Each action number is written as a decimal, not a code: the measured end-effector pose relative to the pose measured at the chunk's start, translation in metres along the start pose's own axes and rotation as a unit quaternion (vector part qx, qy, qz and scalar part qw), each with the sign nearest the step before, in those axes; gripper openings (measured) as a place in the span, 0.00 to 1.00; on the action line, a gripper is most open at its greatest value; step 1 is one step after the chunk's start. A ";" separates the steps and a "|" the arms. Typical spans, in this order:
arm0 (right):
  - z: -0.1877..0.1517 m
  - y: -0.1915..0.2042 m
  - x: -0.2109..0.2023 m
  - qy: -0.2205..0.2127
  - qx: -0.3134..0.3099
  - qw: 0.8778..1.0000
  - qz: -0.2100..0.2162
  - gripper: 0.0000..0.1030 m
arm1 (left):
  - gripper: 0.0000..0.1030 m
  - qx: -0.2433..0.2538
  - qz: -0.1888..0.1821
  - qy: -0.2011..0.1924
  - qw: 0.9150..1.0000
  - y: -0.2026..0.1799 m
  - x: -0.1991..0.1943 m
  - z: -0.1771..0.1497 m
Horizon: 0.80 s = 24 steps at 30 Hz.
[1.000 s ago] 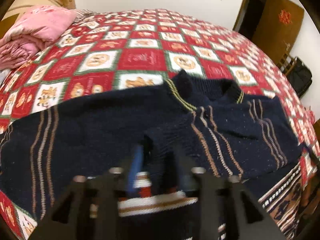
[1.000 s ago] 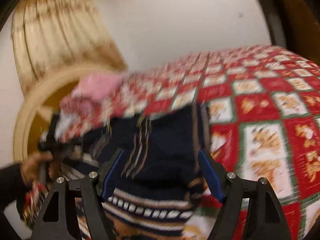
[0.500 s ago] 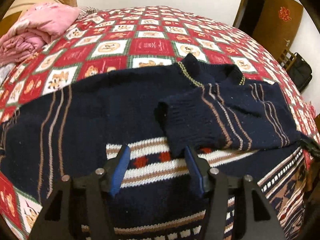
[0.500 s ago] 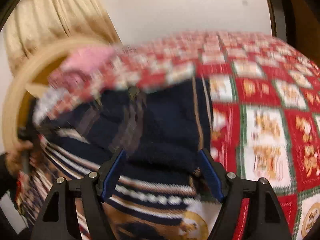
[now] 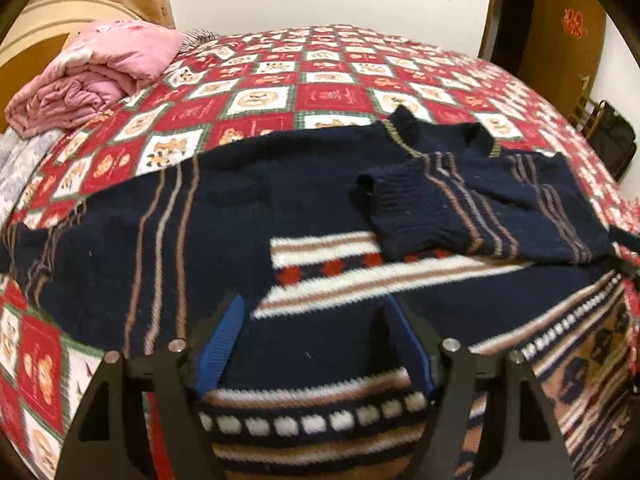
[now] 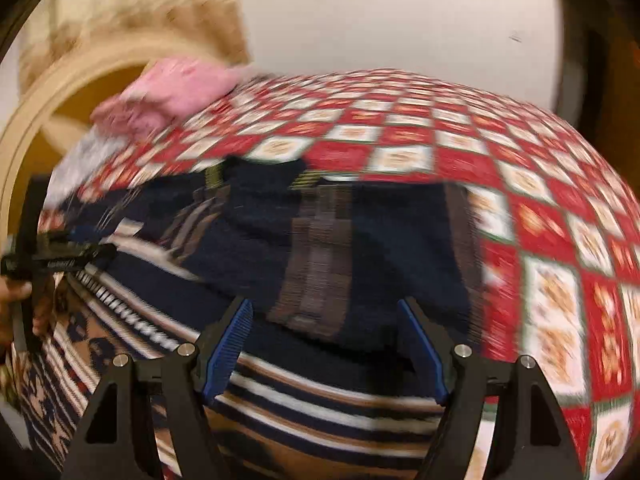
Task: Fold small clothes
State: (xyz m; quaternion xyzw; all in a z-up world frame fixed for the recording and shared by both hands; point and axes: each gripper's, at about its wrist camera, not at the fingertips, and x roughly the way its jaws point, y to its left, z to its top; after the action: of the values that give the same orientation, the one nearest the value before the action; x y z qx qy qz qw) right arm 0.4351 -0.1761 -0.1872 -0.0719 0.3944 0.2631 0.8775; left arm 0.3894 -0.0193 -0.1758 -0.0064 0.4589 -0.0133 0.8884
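In the left wrist view, the left hand-held gripper (image 5: 316,320) hangs over a dark blue sweater (image 5: 224,216) spread flat on a bed (image 5: 332,96) covered with a red and white checked quilt. Its jaws have just been opening and now stand wide, with nothing gripped; only the striped lower part of the sweater shows beneath the gap. One sleeve (image 5: 460,212) is folded across the chest, its cuff lying just above the band of white, tan and red. The other sleeve (image 5: 92,248) stretches out flat toward the left edge of the bed. The collar (image 5: 440,136) lies on the far side. A pink blanket (image 5: 96,76) is bundled at the far left corner of the bed, well apart from the sweater.

The right wrist view is blurred. The right hand-held gripper (image 6: 326,320) also stands wide with nothing in it, over the sweater (image 6: 380,240) near its patterned hem. The folded sleeve (image 6: 320,256) lies ahead of the blue pads (image 6: 228,348). At the left edge the left hand-held gripper (image 6: 60,258) shows, held by a hand (image 6: 16,300).
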 end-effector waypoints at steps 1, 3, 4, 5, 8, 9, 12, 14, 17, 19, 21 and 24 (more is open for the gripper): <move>0.006 0.018 0.009 0.016 -0.027 0.999 0.006 0.73 | 0.74 -0.001 -0.003 -0.002 1.000 0.000 -0.004 -0.003; 0.013 0.046 0.025 0.035 -0.062 0.997 0.005 0.73 | 0.74 0.000 -0.012 -0.006 1.000 0.005 -0.014 -0.010; 0.016 0.056 0.036 0.048 -0.072 0.996 0.010 0.73 | 0.74 0.000 -0.010 -0.007 1.000 0.010 -0.018 -0.013; 0.017 0.062 0.045 0.059 -0.073 0.995 0.016 0.73 | 0.74 -0.002 -0.005 -0.010 1.000 0.019 -0.026 -0.017; 0.016 0.066 0.073 0.099 -0.057 0.993 0.024 0.73 | 0.74 -0.010 0.014 -0.018 1.000 0.049 -0.041 -0.025; 0.013 0.067 0.075 0.098 -0.056 0.993 0.018 0.73 | 0.74 -0.017 0.025 -0.020 0.999 0.066 -0.047 -0.029; 0.008 0.073 0.069 0.084 -0.060 0.995 0.007 0.73 | 0.74 -0.045 0.064 -0.020 0.997 0.119 -0.056 -0.038; 0.007 0.069 0.057 0.060 -0.034 0.998 0.005 0.73 | 0.74 -0.078 0.085 -0.015 0.993 0.159 -0.058 -0.043; 0.005 0.068 0.037 0.024 0.009 0.999 0.024 0.73 | 0.74 -0.129 0.134 -0.019 0.982 0.219 -0.061 -0.050; 0.003 0.077 0.026 0.007 0.015 1.000 0.024 0.73 | 0.74 -0.162 0.159 -0.021 0.974 0.256 -0.061 -0.051; 0.003 0.092 0.018 -0.002 0.008 0.999 0.033 0.73 | 0.74 -0.206 0.175 -0.028 0.962 0.296 -0.061 -0.052; 0.003 0.115 0.011 -0.015 -0.017 0.999 0.036 0.73 | 0.74 -0.262 0.170 -0.043 0.949 0.342 -0.058 -0.049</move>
State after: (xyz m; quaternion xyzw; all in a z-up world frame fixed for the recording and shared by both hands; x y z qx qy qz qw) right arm 0.3833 -0.0733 -0.1838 -0.0683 0.3794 0.3024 0.8717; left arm 0.3222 0.3244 -0.1646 -0.1611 0.4021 0.2593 0.8632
